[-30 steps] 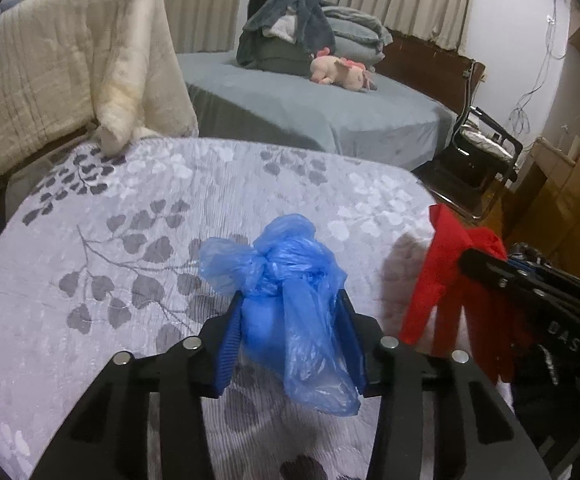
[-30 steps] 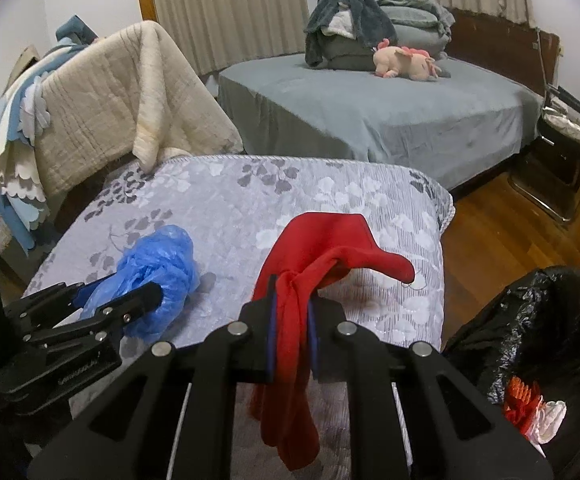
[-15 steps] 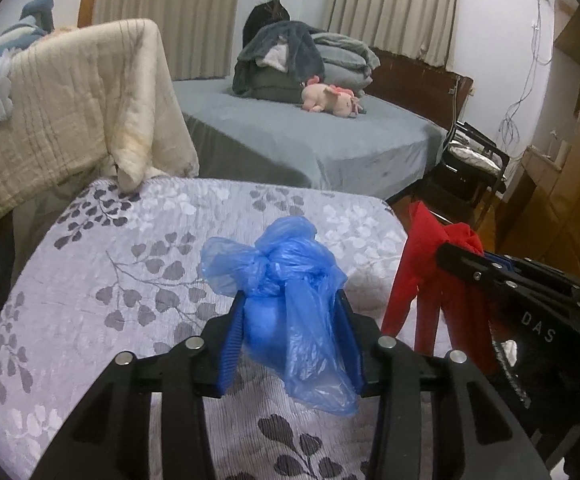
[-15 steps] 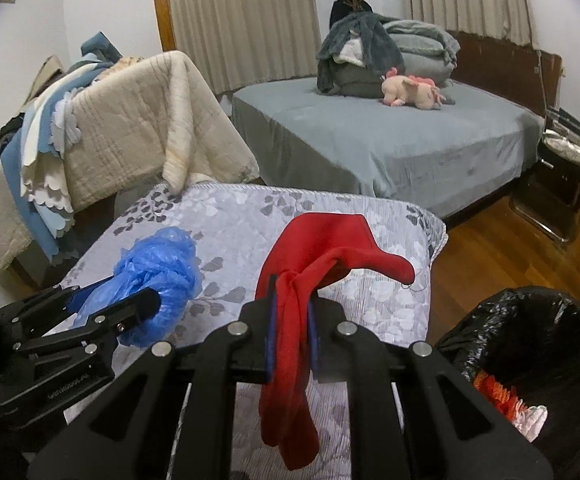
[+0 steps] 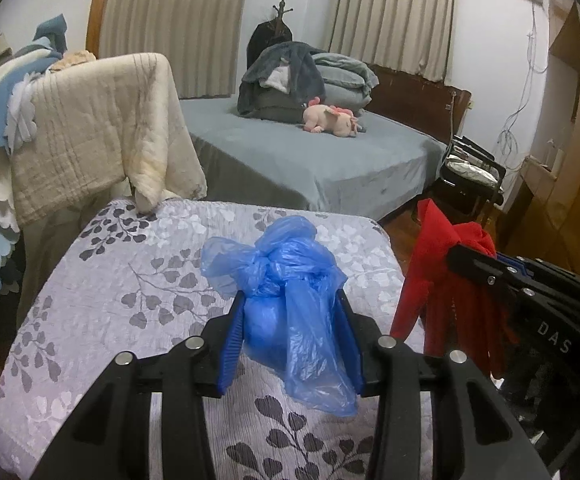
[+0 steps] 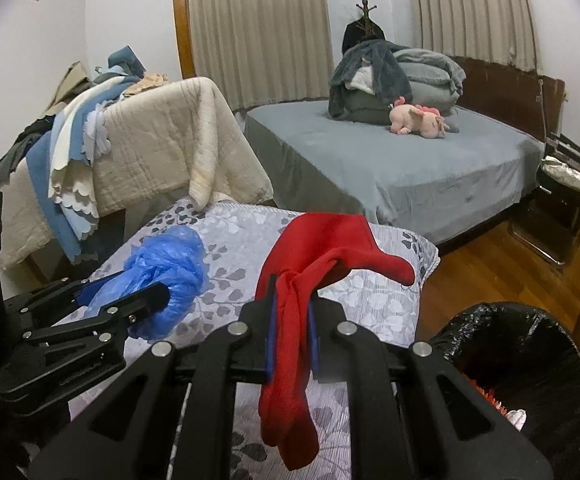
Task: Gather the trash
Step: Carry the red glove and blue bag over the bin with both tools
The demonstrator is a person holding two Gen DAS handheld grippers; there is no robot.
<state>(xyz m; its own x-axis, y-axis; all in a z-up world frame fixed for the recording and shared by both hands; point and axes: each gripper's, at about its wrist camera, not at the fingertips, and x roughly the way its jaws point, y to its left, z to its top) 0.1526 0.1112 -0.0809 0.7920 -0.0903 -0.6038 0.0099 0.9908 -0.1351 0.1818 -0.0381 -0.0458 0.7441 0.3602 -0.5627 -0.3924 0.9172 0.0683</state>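
1. Blue bag: crumpled thin plastic, knotted. You hold it in the left gripper, above the leaf-print mattress. Likely light, soft and slippery; your hold across the bulk below the knot looks the safest.
2. Red cloth: limp fabric, pinched in the right gripper, jaws nearly together, ends dangling on both sides. Probably light; may snag rather than slip.
3. Bin: black-lined, near right, on the floor beside the mattress.
4. Hidden: bag contents cannot be seen; bin is cut off by the frame edge, its contents barely showing; your hands are out of view.
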